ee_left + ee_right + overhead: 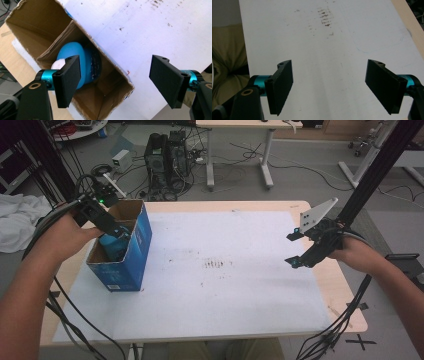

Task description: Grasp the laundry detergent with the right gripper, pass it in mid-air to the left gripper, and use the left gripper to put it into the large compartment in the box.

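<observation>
We see our left gripper [115, 83] wide open above the open cardboard box [127, 257]; it holds nothing. The blue object [86, 63] lies inside this box at the table's left side. Our right gripper [329, 87] is also wide open, empty, above the white sheet [225, 285].

Both forearms are bare, with no sleeve and no glove. The left gripper [115, 82] has two flat black rectangular jaws, each fixed on a shiny teal cylinder, with a small screw hole at the top corner of each jaw. Its black body carries one brass-coloured ring. The right gripper [329, 87] has the same black jaws, teal cylinders and brass ring, and a pale grey three-cornered plate with small holes on top. Bundles of black cables trail from both grippers.
</observation>
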Available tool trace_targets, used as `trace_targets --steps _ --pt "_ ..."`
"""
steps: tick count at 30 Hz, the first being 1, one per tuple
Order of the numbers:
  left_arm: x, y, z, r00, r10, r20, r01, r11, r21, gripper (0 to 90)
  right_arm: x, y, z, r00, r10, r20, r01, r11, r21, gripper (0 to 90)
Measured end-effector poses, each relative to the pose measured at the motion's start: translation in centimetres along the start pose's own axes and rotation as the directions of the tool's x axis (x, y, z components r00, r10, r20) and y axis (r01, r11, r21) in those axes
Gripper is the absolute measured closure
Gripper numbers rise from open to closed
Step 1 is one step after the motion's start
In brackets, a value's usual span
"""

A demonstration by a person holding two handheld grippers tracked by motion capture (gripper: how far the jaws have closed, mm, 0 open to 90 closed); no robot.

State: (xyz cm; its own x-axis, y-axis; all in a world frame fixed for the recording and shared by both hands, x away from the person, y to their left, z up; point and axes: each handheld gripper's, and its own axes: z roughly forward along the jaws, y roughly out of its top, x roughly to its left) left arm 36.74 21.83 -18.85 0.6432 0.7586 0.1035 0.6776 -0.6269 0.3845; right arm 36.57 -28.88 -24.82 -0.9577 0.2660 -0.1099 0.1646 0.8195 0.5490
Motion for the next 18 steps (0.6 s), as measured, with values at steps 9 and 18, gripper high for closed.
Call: trace_targets --steps 9,18 --pt "-1.8 1.4 0.5 0.9945 0.101 0.027 -0.101 0.9947 -0.022 25.4 0.0 0.0 0.1 1.0000 0.000 -0.001 0.000 1.000 0.006 21.7" --pt "-2.9 2.3 1.7 0.9923 0.120 0.029 -0.120 0.9927 -0.014 17.4 0.0 0.0 0.2 1.0000 -0.008 -0.002 0.008 1.000 0.005 21.7"
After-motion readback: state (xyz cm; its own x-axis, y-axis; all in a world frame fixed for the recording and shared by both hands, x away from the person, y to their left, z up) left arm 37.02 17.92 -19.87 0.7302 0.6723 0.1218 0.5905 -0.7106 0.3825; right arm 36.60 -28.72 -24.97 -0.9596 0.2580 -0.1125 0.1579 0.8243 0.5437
